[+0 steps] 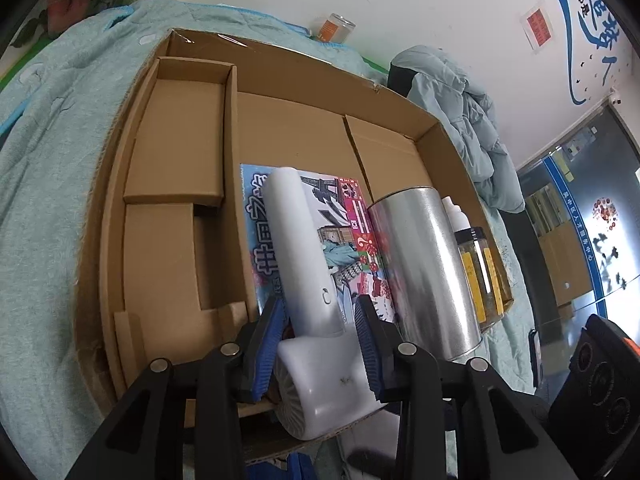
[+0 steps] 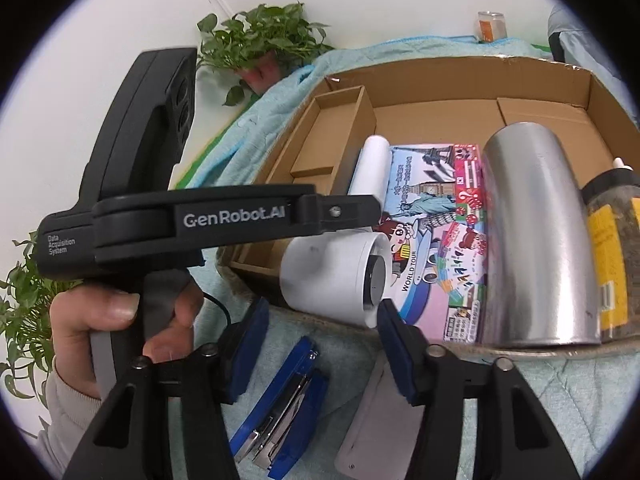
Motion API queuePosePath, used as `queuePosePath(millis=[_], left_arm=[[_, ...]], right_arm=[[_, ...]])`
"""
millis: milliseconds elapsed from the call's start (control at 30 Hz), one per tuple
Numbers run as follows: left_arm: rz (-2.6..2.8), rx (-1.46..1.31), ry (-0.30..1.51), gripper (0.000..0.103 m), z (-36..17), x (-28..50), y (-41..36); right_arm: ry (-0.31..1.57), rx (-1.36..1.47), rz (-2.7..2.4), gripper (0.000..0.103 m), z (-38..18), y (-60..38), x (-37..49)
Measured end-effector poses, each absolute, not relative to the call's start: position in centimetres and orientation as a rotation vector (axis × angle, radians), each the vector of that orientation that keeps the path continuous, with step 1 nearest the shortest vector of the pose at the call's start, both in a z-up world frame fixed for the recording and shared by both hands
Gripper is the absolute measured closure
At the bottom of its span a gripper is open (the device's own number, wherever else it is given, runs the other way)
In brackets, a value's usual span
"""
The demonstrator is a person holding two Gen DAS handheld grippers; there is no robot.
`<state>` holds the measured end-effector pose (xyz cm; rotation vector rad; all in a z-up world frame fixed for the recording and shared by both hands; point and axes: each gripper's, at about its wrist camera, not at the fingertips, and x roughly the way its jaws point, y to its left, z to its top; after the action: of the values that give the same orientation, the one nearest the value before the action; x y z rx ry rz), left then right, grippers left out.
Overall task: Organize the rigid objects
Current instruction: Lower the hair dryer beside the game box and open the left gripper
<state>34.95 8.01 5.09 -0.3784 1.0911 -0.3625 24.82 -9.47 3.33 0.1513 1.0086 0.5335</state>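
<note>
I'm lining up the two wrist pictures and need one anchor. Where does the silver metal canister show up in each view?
Left wrist view: the silver canister lies right of centre in the cardboard box, beside the colourful game box.
Right wrist view: the silver canister lies at right, again just right of the game box.
Shared landmark: the white hair dryer.
</note>
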Motion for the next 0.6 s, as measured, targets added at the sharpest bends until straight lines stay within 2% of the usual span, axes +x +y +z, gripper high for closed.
queuePosePath(millis=[33,200,300,367,400,433,500,533,567,600], left_arm=[[-0.354,-0.377,1.082,0.069,5.2,34.5,8.2],[-0.323,-0.397,1.05,0.07,6.2,32.2,9.0],[-0.24,-0.374,0.958,0.073,8.3,29.9,9.7],[-0.195,-0.354,0.835,0.062,10.7,27.1,9.8],[-0.18,-0.347,0.792,0.034,11.6,26.0,9.7],[-0.14,-0.338,0.731,0.0,12.5,24.4,9.6],[-0.062,-0.319,0.591,0.0,13.9,21.0,9.0],[-0.04,-0.282,0.554,0.001,14.4,19.4,8.3],[-0.034,-0.261,0.543,0.001,14.6,18.7,8.0],[-0.021,-0.233,0.528,0.021,14.6,17.5,7.4]], right_arm=[[1.011,0.127,0.519,0.069,3.2,-9.1,24.7],[0.984,0.111,0.526,0.065,4.1,-9.7,23.6],[0.891,0.051,0.49,0.046,5.0,-10.6,21.3],[0.846,0.021,0.462,0.039,5.3,-11.3,19.6],[0.833,0.018,0.454,0.032,5.4,-11.6,19.1],[0.818,0.018,0.447,0.028,5.5,-12.0,18.3],[0.809,0.012,0.434,0.028,5.5,-12.5,17.3],[0.809,0.014,0.432,0.029,5.5,-12.9,16.8],[0.801,0.018,0.424,0.036,5.5,-13.4,16.3],[0.799,0.01,0.407,0.071,5.6,-13.6,16.1]])
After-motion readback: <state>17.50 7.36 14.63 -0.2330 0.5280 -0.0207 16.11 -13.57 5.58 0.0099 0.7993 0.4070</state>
